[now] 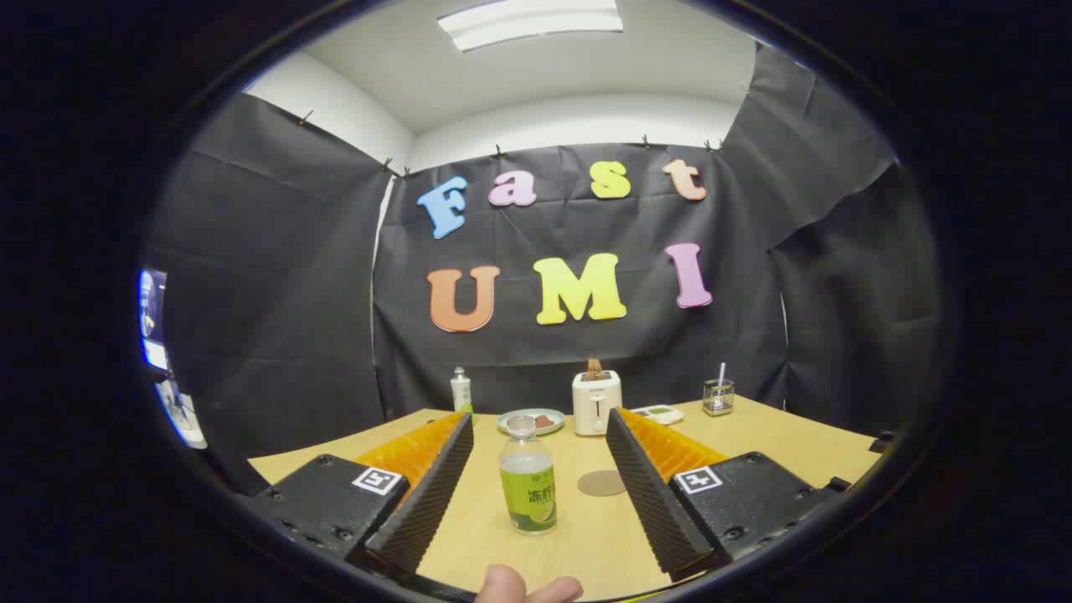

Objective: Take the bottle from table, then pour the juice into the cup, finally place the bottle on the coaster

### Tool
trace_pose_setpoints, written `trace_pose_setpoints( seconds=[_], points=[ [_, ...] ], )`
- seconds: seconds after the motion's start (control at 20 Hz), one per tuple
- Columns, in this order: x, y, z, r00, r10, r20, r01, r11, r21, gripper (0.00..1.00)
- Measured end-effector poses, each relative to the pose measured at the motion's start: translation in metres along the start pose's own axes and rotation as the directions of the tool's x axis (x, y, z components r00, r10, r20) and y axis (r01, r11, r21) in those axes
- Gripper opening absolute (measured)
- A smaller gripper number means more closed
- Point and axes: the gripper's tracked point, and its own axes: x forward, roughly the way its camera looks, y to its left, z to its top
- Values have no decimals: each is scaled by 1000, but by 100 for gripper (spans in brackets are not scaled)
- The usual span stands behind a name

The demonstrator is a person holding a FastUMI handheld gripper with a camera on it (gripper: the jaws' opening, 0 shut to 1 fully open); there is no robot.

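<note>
The bottle, clear with a green label and no cap on its neck, stands upright on the bench between the two fingers of the gripper, a little nearer the left finger and touched by neither. The gripper is spread wide, its ribbed black pads angled outward on either side of the bottle with bare wood showing on both flanks. Just to the right of the bottle, close to the inner face of the right finger, a flat round coaster lies on the bench, apart from the bottle. Beyond the fingertips, a plate with something dark on it sits straight ahead, with a white toaster beside it to the right. Farther right are a small flat device and a wire holder with a white stick standing in it. Beyond the left fingertip a second, white bottle stands near the far edge of the bench. Below the fingers, closest to the camera, the tips of a person's fingers show.
</note>
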Motion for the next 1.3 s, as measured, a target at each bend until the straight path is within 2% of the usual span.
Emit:
trace_pose_setpoints(
  seconds=[0.75, 1.3],
  points=[
    [3, 2, -3, 1000, -1, -11, 1, 1000, -6, 100],
    [10, 15, -27, 997, 8, -71, -9, 1000, -24, 100]
  ],
)
